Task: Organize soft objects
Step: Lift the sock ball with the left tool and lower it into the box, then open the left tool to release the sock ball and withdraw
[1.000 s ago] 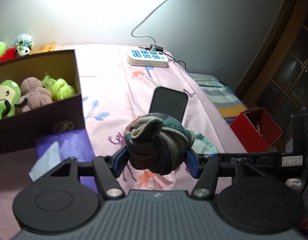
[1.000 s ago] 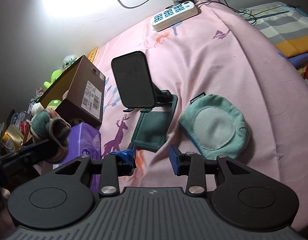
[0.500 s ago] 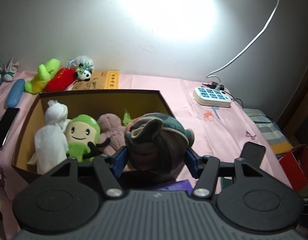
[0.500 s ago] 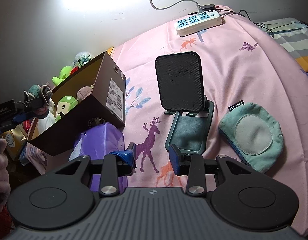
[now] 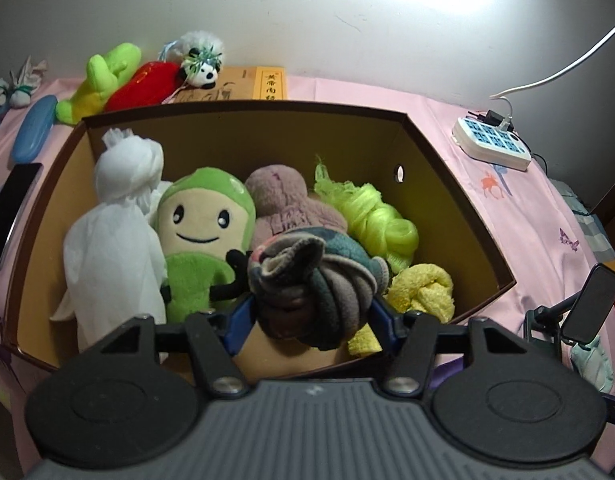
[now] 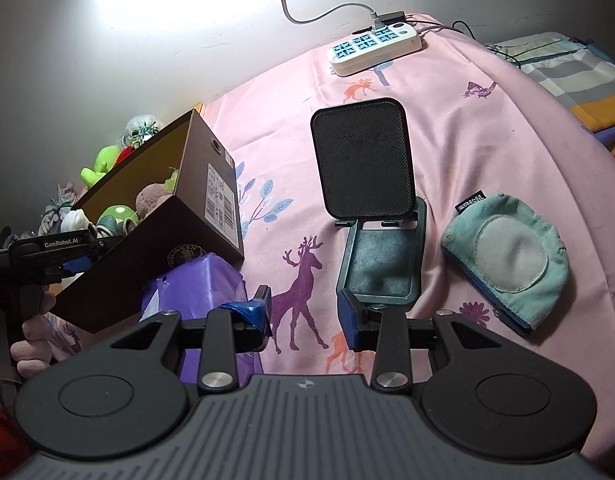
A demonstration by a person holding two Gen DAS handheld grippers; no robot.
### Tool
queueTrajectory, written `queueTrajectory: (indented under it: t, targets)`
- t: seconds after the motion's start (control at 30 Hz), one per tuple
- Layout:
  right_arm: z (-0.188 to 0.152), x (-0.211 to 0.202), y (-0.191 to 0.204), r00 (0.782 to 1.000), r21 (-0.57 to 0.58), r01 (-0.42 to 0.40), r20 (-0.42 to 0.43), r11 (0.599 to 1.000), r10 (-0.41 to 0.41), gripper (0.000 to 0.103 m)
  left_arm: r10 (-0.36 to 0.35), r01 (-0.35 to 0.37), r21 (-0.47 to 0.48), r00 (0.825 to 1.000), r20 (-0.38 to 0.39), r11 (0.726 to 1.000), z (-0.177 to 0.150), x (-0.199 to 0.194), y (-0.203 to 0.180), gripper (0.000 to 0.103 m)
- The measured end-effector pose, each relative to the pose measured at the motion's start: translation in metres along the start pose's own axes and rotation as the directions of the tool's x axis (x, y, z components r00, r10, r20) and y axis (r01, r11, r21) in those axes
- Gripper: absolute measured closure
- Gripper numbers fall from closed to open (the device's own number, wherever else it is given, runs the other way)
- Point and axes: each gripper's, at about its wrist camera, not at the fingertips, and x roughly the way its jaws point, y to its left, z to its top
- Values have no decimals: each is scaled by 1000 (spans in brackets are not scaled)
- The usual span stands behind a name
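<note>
Left wrist view: left gripper [image 5: 313,310] with jaws pinching a knotted fleece bundle [image 5: 313,284] in grey, teal and brown bands, held over the near edge of an open brown cardboard box [image 5: 463,200]. Inside the box, seen only here in full: a white gauzy knotted cloth [image 5: 111,232] at 9 o'clock, a smiling green plush doll [image 5: 203,232] of smooth pile beside it, a mauve nubbly plush [image 5: 285,204] at 12 o'clock, a neon-yellow silky twist [image 5: 371,216] at 2 o'clock, and a pale yellow terry knot [image 5: 423,290] at 3 o'clock, touching the bundle's right side. Behind the box, against the wall: a lime and red plush [image 5: 115,76] and a small fluffy panda [image 5: 199,64]. Dark phone [image 5: 11,216] lying flat at the left edge.

Right wrist view: right gripper [image 6: 305,316] with jaws spread partway, nothing between them, above a pink printed bedsheet [image 6: 487,128]. Shown here and barely or not at all in the other view: a round teal cloth pouch [image 6: 507,256] with a grey oval patch at 3 o'clock, lying flat on the sheet; a black textured stand [image 6: 365,160] tilted upright on its dark green base at 12 o'clock; a crinkled purple plastic pack [image 6: 199,292] at 10 o'clock, touching the box's labelled outer side. White power strip at far 12 o'clock, common to both views.
</note>
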Motion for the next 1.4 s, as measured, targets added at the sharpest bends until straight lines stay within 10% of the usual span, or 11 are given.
queueTrajectory:
  t: [0.73,1.4]
  targets:
    - [1,16,24,998,-64,-54,-47,996,51,84,148,-148,-1,989,10,989,1,-31,-4,25]
    - [-2,5,-3,975,-157,-191,-141,969,170,84,339,-338,-61,941,6,939,-49,-85,-44,24]
